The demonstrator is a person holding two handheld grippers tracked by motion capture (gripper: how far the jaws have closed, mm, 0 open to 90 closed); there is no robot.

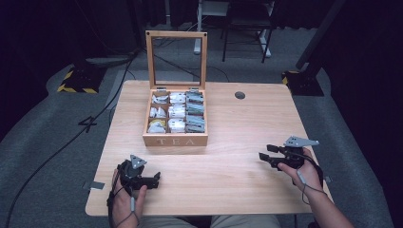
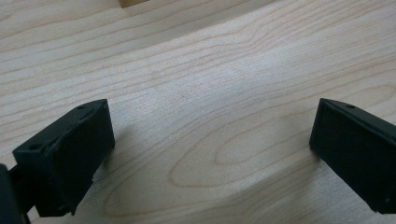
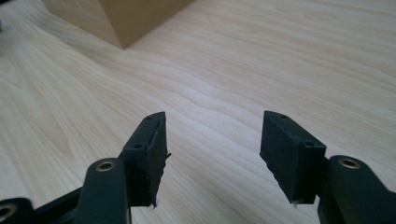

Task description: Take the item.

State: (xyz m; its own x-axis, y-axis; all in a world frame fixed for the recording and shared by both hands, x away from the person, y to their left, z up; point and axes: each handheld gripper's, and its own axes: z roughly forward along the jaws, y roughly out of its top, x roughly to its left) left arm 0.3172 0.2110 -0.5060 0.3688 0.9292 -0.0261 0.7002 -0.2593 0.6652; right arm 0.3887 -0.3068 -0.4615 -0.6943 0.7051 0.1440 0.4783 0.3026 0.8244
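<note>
Both tools sit over the near part of the pale wooden worktop, one in each of the person's hands. The left tool lies low at the near left corner, pointing toward the middle of the worktop, and its own view shows its two black jaws spread wide with bare wood grain between them. The right tool is held at the near right side, pointing left across the worktop; its jaws stand apart with a clear gap and nothing between them, only wood beneath. A grey three-cornered plate rides on top of each tool.

Nearest to both tools is the wooden tea box, which stands toward the middle of the worktop, a little left of centre and well apart from either tool. Its glass-paned lid is tipped upright at the back. Inside, rows of compartments hold tea bags in white, grey-green and a few yellow wrappers. The front wall bears the word TEA. A corner of the box shows at the top of the right gripper view, far from the jaws.
</note>
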